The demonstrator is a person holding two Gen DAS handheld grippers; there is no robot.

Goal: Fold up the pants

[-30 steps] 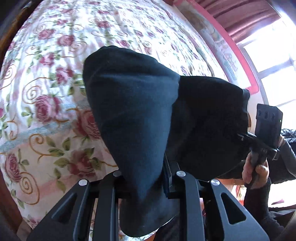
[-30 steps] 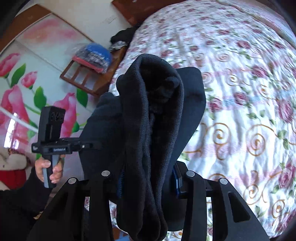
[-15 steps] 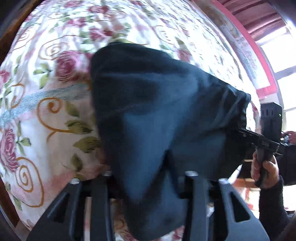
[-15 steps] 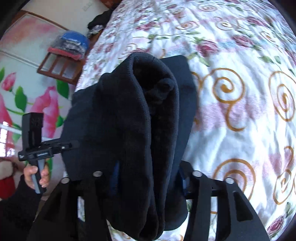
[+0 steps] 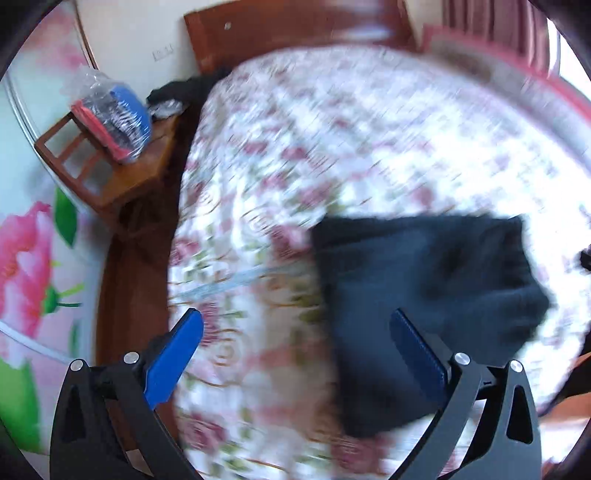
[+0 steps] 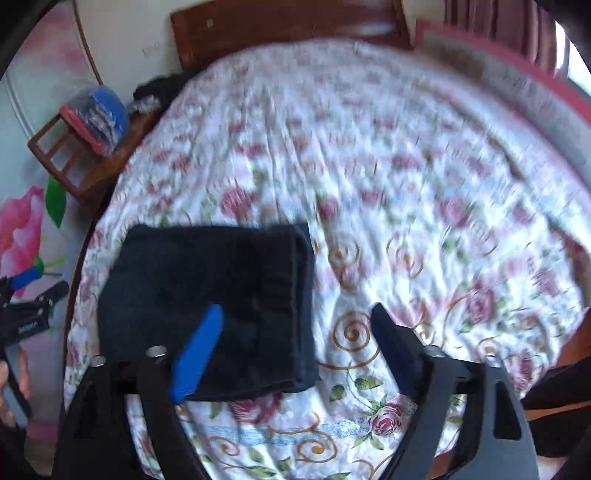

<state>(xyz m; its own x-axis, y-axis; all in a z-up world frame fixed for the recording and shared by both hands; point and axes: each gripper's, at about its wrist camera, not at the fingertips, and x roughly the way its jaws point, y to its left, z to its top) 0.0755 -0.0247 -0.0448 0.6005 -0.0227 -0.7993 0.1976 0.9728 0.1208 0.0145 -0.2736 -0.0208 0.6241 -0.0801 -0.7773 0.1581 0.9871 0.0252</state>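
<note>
The dark pants [image 5: 417, 295] lie folded in a compact rectangle on the floral bedspread [image 5: 332, 147]. In the left wrist view they are at the lower right, under my right fingertip; my left gripper [image 5: 295, 332] is open and empty above the bed. In the right wrist view the pants [image 6: 207, 295] lie at the lower left, partly behind the blue left finger; my right gripper [image 6: 295, 332] is open and empty. Both views are motion-blurred. The other gripper [image 6: 33, 310] shows at the left edge of the right wrist view.
A wooden chair [image 5: 103, 162] with a bagged blue and red bundle [image 5: 114, 114] stands left of the bed. Dark clothes [image 5: 184, 92] lie by the wooden headboard [image 5: 295, 33]. A floral wall panel [image 5: 29, 258] is at the left. The bed's wooden edge [image 5: 125, 295] runs along the left.
Both grippers have let go of the pants, opened and pulled back and up. The pants now lie folded flat on the bed.
</note>
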